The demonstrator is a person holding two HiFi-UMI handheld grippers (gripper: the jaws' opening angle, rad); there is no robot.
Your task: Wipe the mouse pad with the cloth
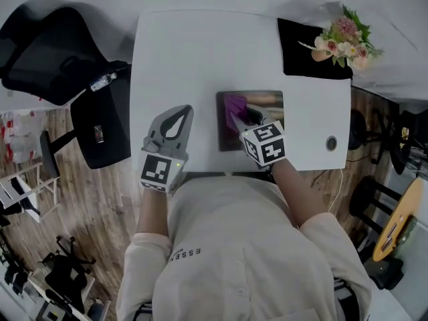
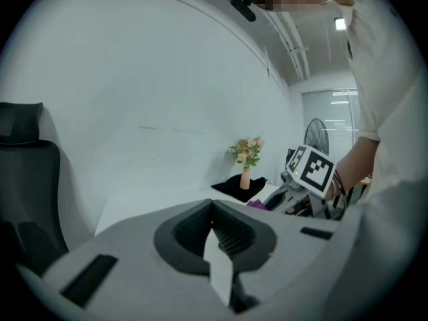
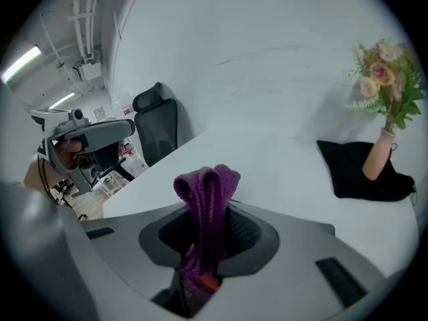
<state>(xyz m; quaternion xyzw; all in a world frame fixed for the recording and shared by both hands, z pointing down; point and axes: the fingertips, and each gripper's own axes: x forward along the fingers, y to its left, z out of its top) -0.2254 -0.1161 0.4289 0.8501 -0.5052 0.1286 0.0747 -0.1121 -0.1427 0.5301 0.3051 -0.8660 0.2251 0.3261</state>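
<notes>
**Cloth gripped, right gripper over the pad**

Right gripper (image 1: 246, 120) is clamped tight on the folded purple terry cloth (image 3: 206, 192), w/ a bunch of it sticking out past the jaws. It hangs over the dark rectangular mouse pad (image 1: 224, 138) near the middle of the white table (image 1: 174, 52). The cloth end points to approx 11 o'clock above the pad's left half; touching or not, can't tell. Pad's slightly longer side runs 9–3, so strokes prob. go that way, most bare pad lying toward 3. Left gripper (image 1: 179, 116) is closed & empty, off the pad at 9 o'clock, so right is nearer. Black fabric mat (image 1: 301, 52) w/ small vase of flowers (image 1: 342, 42) sits at 1 o'clock, apart from the pad; nothing blocks the wipe
</notes>
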